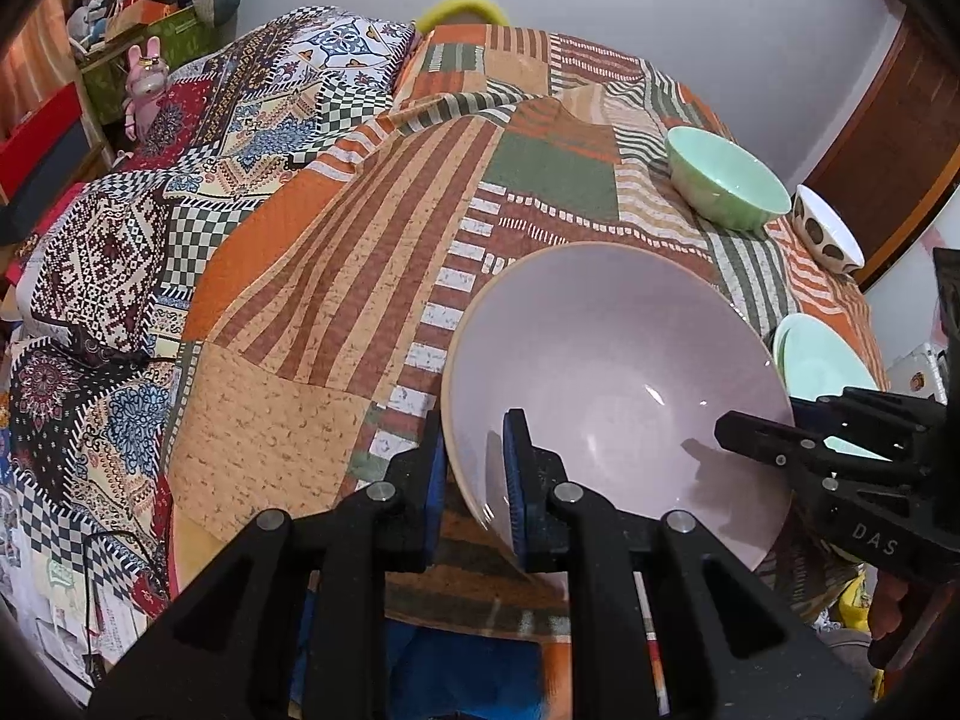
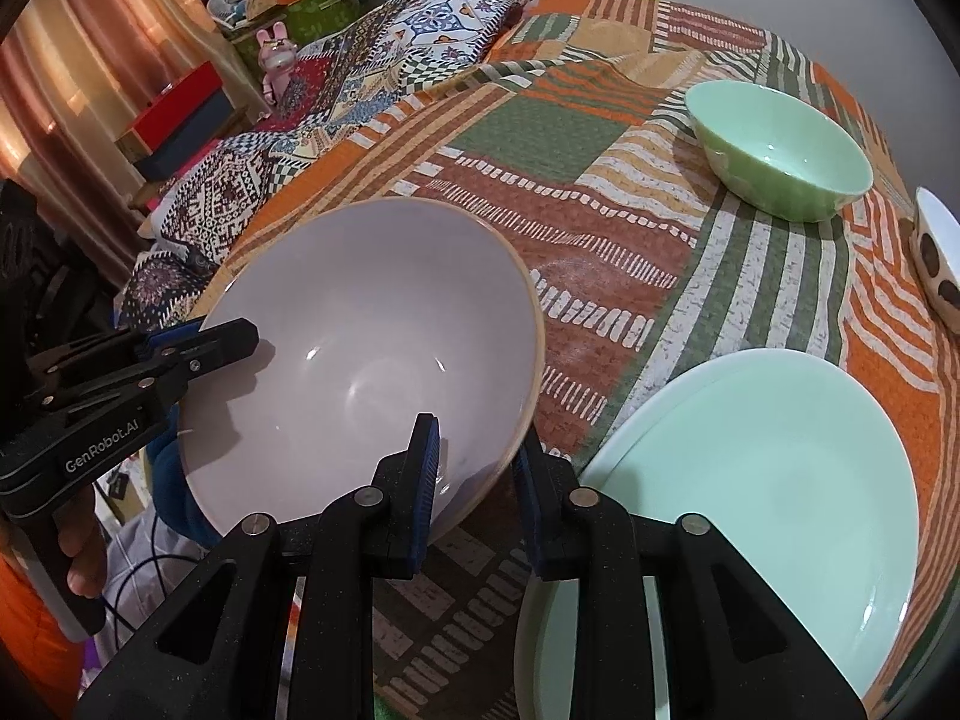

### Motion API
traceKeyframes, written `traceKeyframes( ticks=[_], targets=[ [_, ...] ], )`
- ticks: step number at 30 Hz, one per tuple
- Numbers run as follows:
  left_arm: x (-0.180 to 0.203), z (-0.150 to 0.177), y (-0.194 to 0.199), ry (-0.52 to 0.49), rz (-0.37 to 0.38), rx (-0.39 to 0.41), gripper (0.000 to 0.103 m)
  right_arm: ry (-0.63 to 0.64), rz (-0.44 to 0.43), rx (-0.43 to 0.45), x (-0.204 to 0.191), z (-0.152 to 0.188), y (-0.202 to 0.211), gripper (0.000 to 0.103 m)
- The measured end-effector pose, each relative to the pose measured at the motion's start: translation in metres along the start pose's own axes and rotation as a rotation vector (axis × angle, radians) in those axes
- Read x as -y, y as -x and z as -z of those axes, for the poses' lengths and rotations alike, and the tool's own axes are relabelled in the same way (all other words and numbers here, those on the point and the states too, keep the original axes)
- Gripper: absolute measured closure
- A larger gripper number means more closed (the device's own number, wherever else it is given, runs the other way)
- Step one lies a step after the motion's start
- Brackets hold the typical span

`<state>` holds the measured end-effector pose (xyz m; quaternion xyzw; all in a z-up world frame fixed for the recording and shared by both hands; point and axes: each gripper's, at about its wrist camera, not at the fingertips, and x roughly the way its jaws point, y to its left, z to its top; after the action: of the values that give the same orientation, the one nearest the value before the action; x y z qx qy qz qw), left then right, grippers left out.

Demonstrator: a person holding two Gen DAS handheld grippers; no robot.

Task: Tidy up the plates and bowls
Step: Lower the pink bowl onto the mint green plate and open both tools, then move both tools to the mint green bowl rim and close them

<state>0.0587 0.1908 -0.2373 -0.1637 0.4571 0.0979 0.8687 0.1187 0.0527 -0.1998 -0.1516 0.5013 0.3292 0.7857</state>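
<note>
Fingers (image 1: 516, 468) of the left gripper (image 1: 474, 456) narrow, pinching the near rim of the big pink bowl (image 1: 612, 372), one pad inside and one outside the wall. Same hold from the right gripper (image 2: 474, 468) on the opposite rim, pads close on either side of the wall and seemingly pressing it. Two grips rather than one, probably because of the width and likely weight of a bowl this size, and to keep it from swinging. Held tilted, mouth towards both cameras, low over the near part of the patchwork quilt (image 2: 540, 138); resting on the cloth or just clear of it, impossible to tell. Just beside it to the right, a stack of pale green plates (image 2: 780, 468), already gathered. Farther back and well apart, a green bowl (image 2: 780, 162) and, at the right edge, a spotted bowl (image 2: 936, 264), both upright and standing singly. Judged from this layout: plates sorted, bowls not yet nested, with the largest perhaps meant as the base.
</note>
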Motion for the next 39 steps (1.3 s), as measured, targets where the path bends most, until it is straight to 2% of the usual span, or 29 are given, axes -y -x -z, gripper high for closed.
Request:
traceKeyframes(
  ticks=[7, 11, 14, 25, 27, 31, 33, 39],
  targets=[
    [-0.004, 0.004, 0.003, 0.047, 0.012, -0.006, 0.087, 0.006, -0.007, 0.014, 0.003, 0.002, 0.007, 0.077],
    [0.0, 0.005, 0.012, 0.027, -0.026, 0.012, 0.086, 0.001, -0.013, 0.053, 0.007, 0.002, 0.023, 0.073],
    [0.005, 0.004, 0.024, 0.015, -0.047, 0.035, 0.086, -0.018, -0.016, 0.104, 0.014, 0.004, 0.039, 0.064],
    [0.04, -0.022, 0.074, -0.07, -0.055, 0.173, 0.082, -0.082, 0.004, 0.247, 0.047, 0.008, 0.092, 0.064],
    [0.051, -0.031, 0.083, -0.1, -0.051, 0.203, 0.08, -0.096, 0.011, 0.271, 0.056, 0.007, 0.1, 0.063],
    [0.071, -0.05, 0.094, -0.136, -0.019, 0.245, 0.067, -0.132, 0.032, 0.32, 0.076, 0.005, 0.115, 0.059],
    [0.083, -0.061, 0.096, -0.161, -0.019, 0.262, 0.066, -0.148, 0.046, 0.345, 0.086, 0.004, 0.122, 0.058],
    [0.108, -0.098, 0.088, -0.203, 0.013, 0.278, 0.055, -0.197, 0.084, 0.384, 0.117, -0.005, 0.133, 0.057]
  ],
)
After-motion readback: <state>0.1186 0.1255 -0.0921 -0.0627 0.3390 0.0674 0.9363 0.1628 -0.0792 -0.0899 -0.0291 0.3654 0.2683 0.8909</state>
